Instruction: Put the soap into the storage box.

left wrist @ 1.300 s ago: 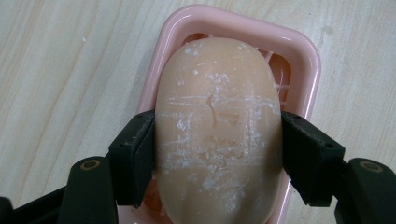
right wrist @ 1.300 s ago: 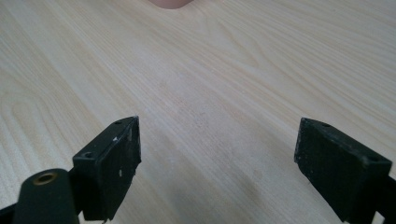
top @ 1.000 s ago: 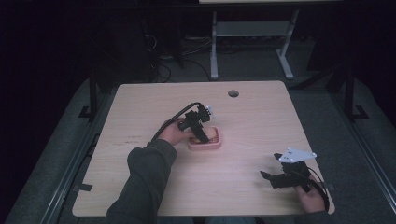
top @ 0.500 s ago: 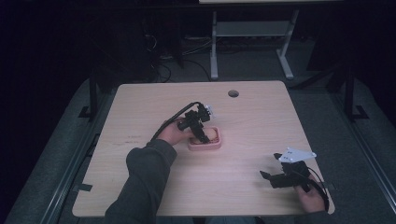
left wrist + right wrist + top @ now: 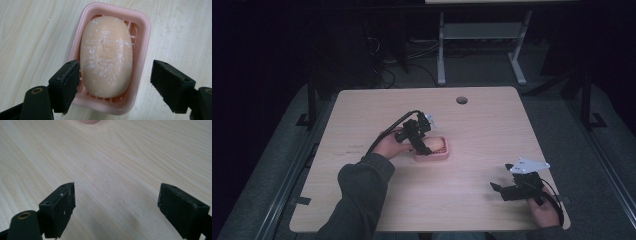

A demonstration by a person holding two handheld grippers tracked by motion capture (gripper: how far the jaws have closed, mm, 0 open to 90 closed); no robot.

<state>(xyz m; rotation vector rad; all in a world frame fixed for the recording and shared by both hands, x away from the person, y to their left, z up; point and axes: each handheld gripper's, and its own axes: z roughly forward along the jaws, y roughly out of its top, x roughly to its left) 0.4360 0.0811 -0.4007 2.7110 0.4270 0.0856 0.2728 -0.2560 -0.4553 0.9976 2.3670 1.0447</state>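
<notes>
High view: left gripper poised directly over the pink rectangular plastic soap dish near the middle of the pale wooden table. Right gripper sits well apart, at the near right edge, so the left is the nearer.

Left gripper view: jaws apart, straddling the peach oval soap bar. The bar lies in the dish just ahead, long axis running away from the gripper, jaws across its narrow width.

Right gripper view: jaws apart over bare table; dish edge far ahead.
</notes>
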